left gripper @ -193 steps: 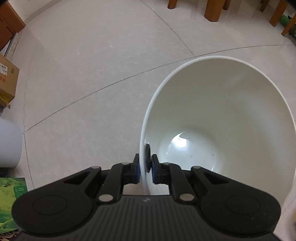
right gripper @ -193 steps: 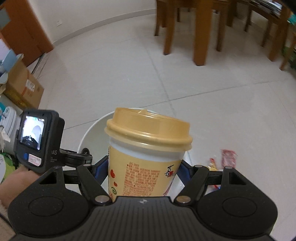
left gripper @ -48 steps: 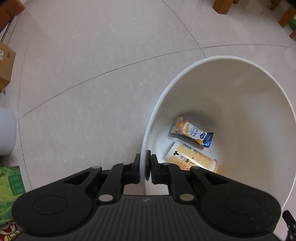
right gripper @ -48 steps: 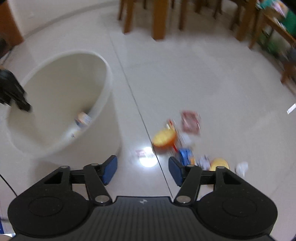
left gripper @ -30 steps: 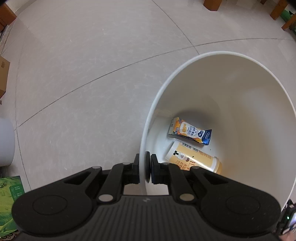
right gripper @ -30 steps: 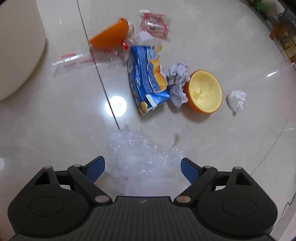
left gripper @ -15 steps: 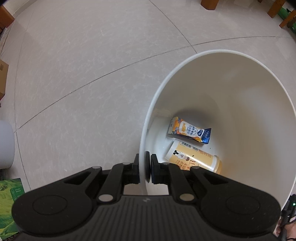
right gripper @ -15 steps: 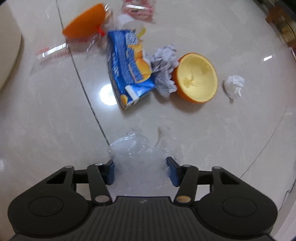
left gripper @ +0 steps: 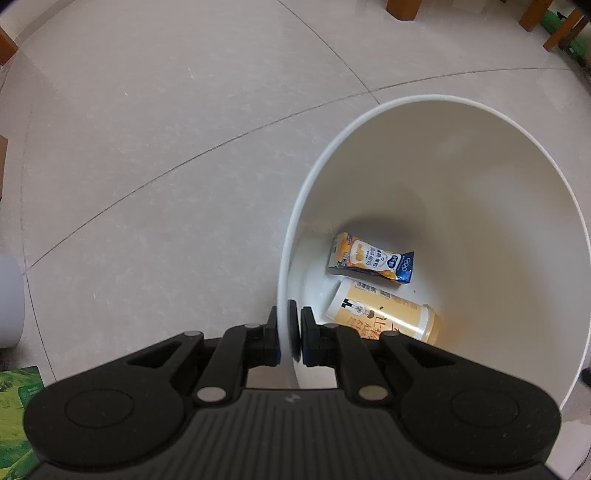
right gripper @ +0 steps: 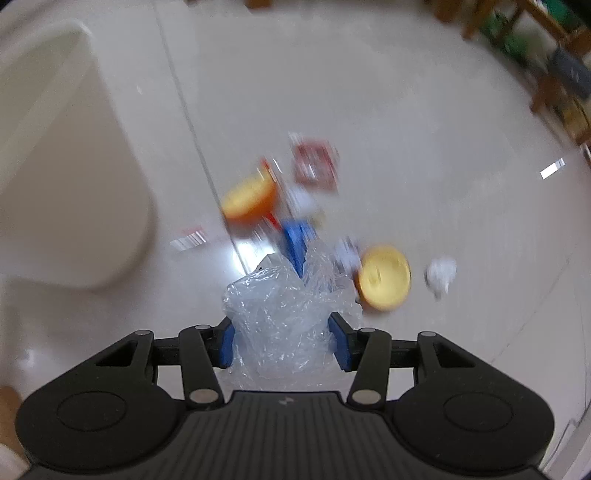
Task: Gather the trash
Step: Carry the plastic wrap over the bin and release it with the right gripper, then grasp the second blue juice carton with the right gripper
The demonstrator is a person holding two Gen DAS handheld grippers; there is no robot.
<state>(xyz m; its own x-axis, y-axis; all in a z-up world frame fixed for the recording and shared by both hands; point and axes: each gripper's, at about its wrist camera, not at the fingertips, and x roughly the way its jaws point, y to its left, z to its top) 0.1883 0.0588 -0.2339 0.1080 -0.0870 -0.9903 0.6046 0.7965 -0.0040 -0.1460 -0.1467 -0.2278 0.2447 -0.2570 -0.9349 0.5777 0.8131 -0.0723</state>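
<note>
My left gripper (left gripper: 289, 334) is clamped on the bin (left gripper: 480, 177) rim; right gripper (right gripper: 282, 341) pinches crumpled plastic (right gripper: 284, 314), floor trash behind it too blurred to read.

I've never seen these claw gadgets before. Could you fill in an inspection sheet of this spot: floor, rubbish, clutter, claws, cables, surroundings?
Surface: pale glossy tiled floor.
Job's things: white plastic bin holds a small drink carton and a tan lidded cup; clear crumpled plastic wrap is lifted.
Clutter: two orange peel halves, blue packet, red wrapper, white paper wad on the floor, blurred.
Claws: left claw clamps the bin rim; right claw, jaws just closed, grips the wrap.
Cables: nothing seen.
Surroundings: wooden furniture legs.
</note>
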